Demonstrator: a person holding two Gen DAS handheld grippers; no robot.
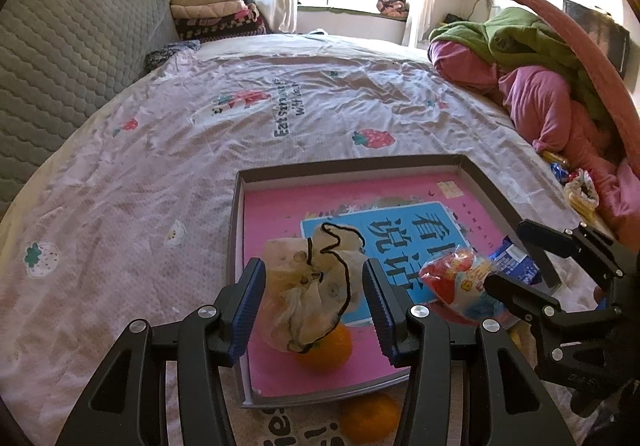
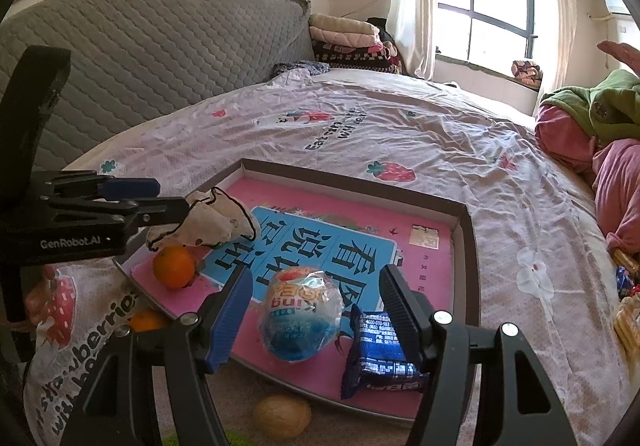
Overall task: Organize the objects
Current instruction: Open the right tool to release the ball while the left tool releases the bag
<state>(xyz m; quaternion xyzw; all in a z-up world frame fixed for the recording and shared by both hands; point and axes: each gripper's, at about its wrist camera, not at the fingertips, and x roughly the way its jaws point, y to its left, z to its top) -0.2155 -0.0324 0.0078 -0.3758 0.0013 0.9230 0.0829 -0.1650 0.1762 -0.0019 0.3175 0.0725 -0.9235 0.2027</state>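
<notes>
Between my left gripper's blue pads hangs a cream cloth pouch with a black drawstring; both pads seem to press its sides, so I read that gripper as clenched on the pouch, which hangs above the near left corner of the tray. Just under the pouch an orange sits on the pink book that lines the tray floor. A second orange lies on the bedsheet just outside the tray's near wall. My right gripper stands over the near edge of the tray with a round snack ball in clear wrap between its jaws; I see a gap on each side of the ball, so that gripper is released and grasps nothing. Right of the ball, touching the right finger, a dark blue packet lies on the book by the near wall. Outside the tray, on the sheet nearest me in the right view, sits a walnut. At the far left a grey quilted headboard stands behind the bed, with folded blankets stacked beside it. On the right edge of the bed lies a heap of pink and green clothes, with more snack wrappers just near of it.
</notes>
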